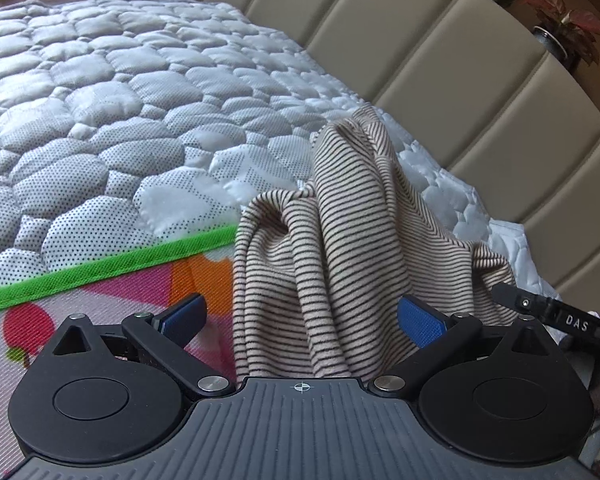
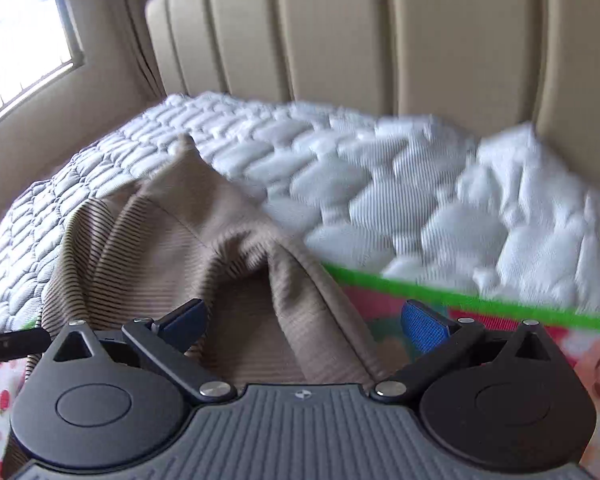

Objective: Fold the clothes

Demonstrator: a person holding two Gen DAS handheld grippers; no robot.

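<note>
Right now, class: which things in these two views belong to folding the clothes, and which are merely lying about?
Belong to the job:
striped garment
left gripper, open
right gripper, open

Merely about:
quilted mattress cover
colourful mat with green edge
padded headboard
potted plants
window

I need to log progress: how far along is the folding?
Nothing looks folded yet: the striped top is bunched and rumpled on the mat. In hand: both grippers, left and right, sit at the cloth with jaws open, gripping nothing. Left: spreading it flat and every fold.
</note>
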